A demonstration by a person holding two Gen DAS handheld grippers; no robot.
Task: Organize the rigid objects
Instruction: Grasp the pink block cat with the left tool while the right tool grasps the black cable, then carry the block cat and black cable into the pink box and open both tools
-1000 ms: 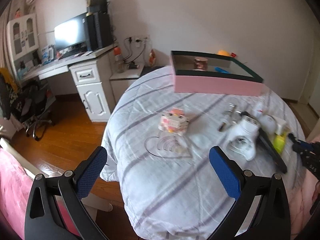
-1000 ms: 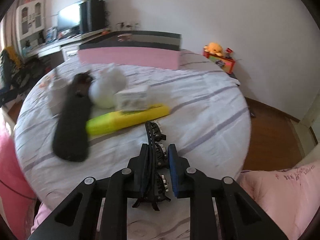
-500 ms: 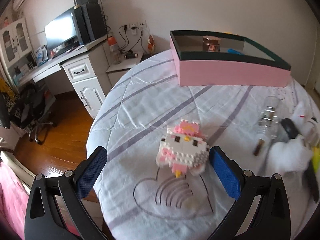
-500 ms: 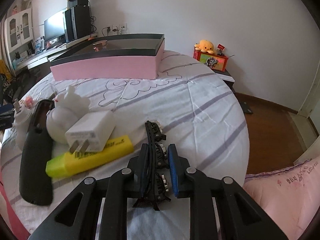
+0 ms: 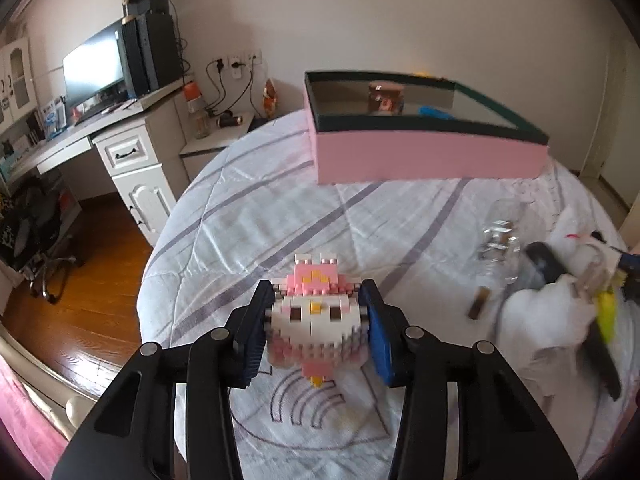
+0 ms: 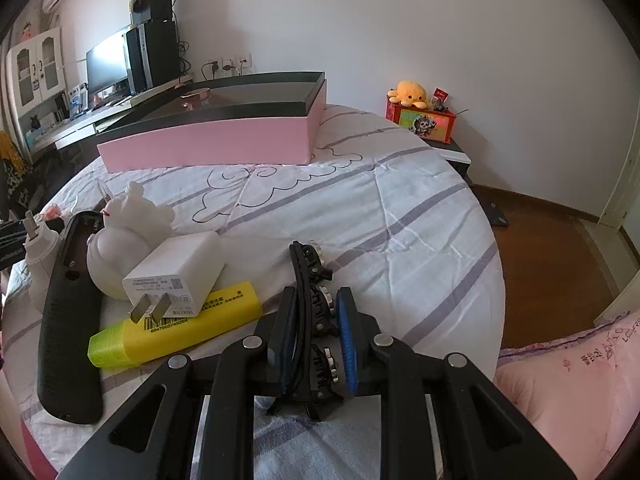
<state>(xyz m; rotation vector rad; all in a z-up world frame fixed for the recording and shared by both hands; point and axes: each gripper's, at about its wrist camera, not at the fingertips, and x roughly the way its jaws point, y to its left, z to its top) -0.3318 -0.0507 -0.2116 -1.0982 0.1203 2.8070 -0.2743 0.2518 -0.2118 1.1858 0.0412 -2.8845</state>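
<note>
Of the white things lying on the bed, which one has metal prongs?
The white charger, resting across the yellow highlighter. Two flat prongs stick out of its near end; the white figurine behind it has none.

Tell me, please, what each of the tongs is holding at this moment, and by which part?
The left tongs clamp the pink-and-white brick figure across the two sides of its head. The right tongs pinch the black hair claw clip across its sides near the hinge end.

- Glass bottle: blurred, outline unclear.
- Yellow highlighter: blurred in left wrist view, mostly hidden behind the white figurine.
- Jar inside the pink box: label unreadable.
- Black remote: far end hidden by the figurine.
</note>
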